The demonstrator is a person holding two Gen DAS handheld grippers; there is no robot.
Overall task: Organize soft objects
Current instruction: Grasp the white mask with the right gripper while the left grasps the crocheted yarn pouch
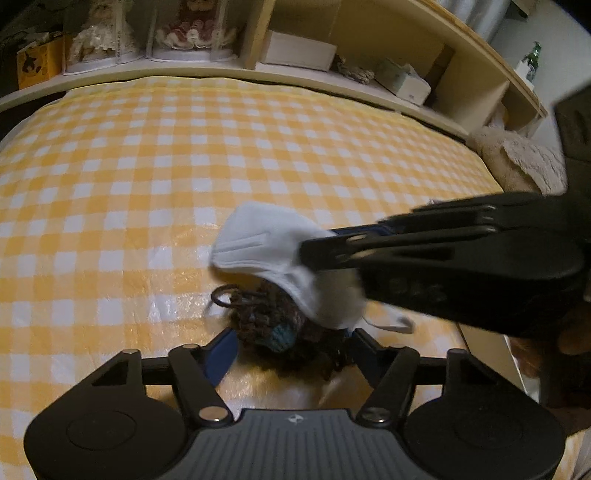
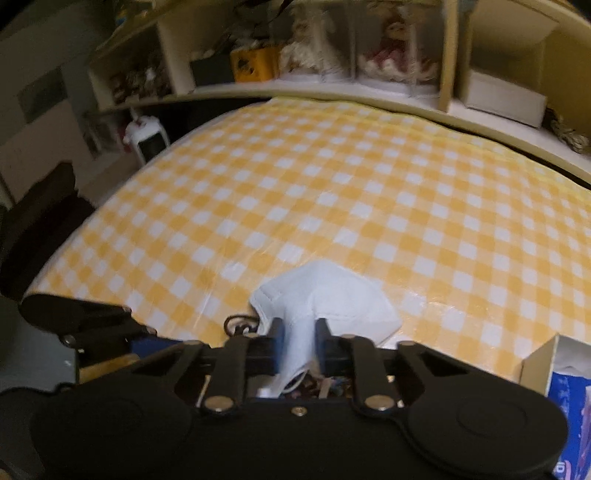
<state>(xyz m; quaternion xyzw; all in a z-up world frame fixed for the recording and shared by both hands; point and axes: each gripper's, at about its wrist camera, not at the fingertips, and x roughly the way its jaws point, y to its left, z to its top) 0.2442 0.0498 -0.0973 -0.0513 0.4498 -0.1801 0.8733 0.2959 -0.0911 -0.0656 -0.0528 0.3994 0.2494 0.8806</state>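
A white face mask [image 1: 266, 243] is pinched in my right gripper [image 1: 317, 251], which comes in from the right just above the yellow checked cloth [image 1: 184, 147]. In the right wrist view the mask [image 2: 332, 299] hangs folded between the shut fingers of my right gripper [image 2: 301, 343]. A dark knitted yarn object [image 1: 273, 325] with a teal patch lies between the fingers of my left gripper [image 1: 291, 343], partly under the mask. Whether the left fingers press on it is hidden. The left gripper also shows at the lower left of the right wrist view [image 2: 92, 321].
A wooden shelf [image 1: 369, 88] runs along the back with boxes, dolls in clear cases [image 1: 192, 33] and an orange box [image 1: 37, 62]. A fluffy beige cushion [image 1: 517, 162] lies at the right. A cardboard box with a blue pack [image 2: 565, 387] stands at the near right.
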